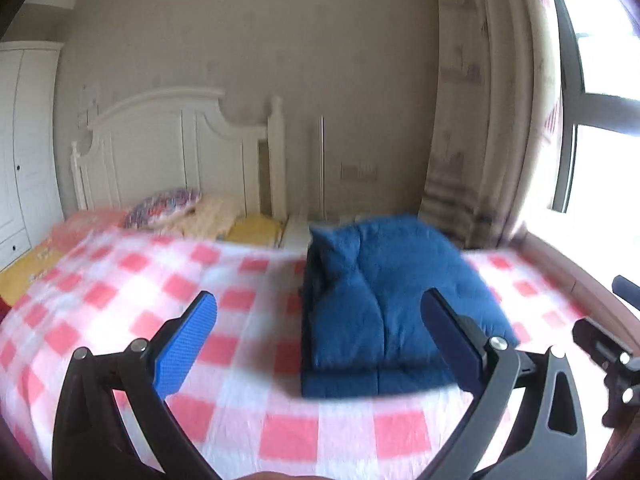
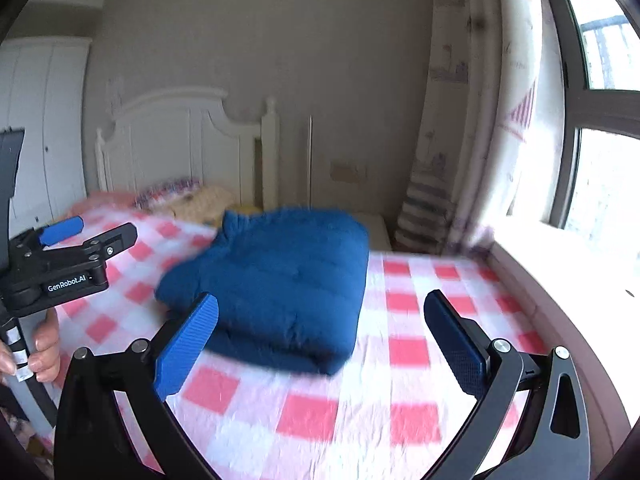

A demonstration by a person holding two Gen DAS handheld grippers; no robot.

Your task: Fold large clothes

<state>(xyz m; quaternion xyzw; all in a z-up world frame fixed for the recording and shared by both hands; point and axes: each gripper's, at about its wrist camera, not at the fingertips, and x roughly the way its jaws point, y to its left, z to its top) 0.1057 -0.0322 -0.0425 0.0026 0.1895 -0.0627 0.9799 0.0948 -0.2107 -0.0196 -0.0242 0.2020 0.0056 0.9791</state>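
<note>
Blue padded garment is lying folded into a compact stack on the checked bedsheet, toward 1 o'clock from the left gripper, 11 o'clock from the right gripper. Both grippers are hovering w/ jaws spread wide, nothing between them. Fold looks finished, imo; next move prob. calls for tidying edges or fetching another piece.

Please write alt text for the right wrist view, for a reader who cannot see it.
A folded blue garment lies on a pink-checked bed, beyond the open, empty right gripper. The left gripper, held by a hand, shows at the left edge.
</note>
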